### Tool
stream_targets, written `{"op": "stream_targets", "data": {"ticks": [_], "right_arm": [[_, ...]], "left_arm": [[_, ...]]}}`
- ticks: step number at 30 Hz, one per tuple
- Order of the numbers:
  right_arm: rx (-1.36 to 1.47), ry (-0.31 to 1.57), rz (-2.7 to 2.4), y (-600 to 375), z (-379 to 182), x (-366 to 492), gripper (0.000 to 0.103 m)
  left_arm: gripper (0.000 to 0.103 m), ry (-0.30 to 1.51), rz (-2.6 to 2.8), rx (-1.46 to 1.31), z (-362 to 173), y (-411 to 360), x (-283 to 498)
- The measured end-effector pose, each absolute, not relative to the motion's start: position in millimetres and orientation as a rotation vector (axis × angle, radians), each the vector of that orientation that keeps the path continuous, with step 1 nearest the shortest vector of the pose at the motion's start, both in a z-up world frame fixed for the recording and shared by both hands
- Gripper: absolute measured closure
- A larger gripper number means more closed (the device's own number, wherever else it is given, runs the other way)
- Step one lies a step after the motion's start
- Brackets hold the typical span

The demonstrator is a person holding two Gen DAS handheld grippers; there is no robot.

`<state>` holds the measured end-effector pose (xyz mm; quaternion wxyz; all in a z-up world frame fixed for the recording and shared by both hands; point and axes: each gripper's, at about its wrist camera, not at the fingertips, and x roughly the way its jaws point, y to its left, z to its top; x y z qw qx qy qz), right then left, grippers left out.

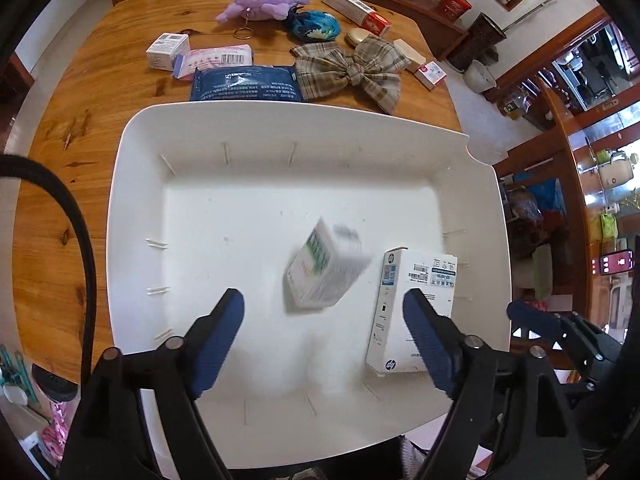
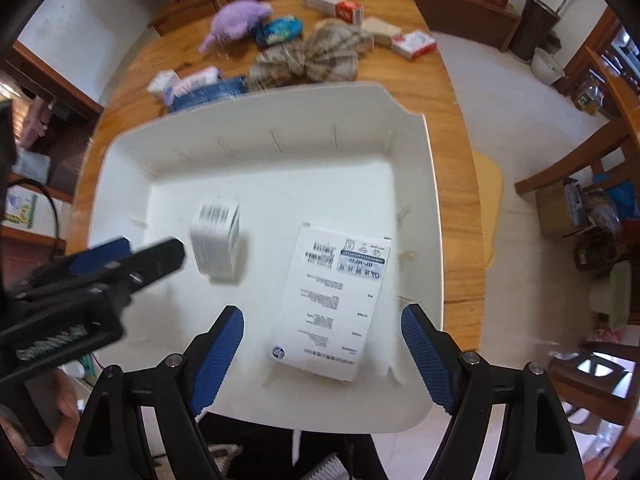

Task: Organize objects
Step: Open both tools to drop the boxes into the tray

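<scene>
The left gripper (image 1: pixel 323 312) hangs spread wide and empty over the white tray (image 1: pixel 132 184); the right gripper (image 2: pixel 322 330) is likewise released, holding nothing. Two boxes are in the tray: a flat white box (image 1: pixel 408 308) lying near its right wall, and a small green-and-white box (image 1: pixel 324 270), blurred and tilted, in the middle. Beyond the tray on the wooden table (image 1: pixel 60 160) lie one purple plush toy (image 1: pixel 264 0), one plaid bow (image 1: pixel 352 68) and one blue packet (image 1: pixel 246 88).
</scene>
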<state>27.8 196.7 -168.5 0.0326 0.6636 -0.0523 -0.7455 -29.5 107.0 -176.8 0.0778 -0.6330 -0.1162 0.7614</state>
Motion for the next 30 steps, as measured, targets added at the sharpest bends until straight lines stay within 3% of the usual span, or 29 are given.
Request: {"op": "stream_targets", "data": {"ticks": [4,20,30], "right_arm": [[2.024,-0.231,-2.282,200.2,-168.5,29.8,0.021],[1.913,-0.122,-2.315,189.6,-146.4,36.6,0.021],[1.806,-0.128,-2.306,184.2,-112.7,34.5,0.021]], "left_arm": [[0.01,-0.344,2.3,-1.905,-176.3,104.2,-29.1],[0.008,-0.298,2.424,-1.788,-146.0,107.2,-20.8],[0.008,-0.413,2.45,-1.765,-102.2,87.8,-14.0]]}}
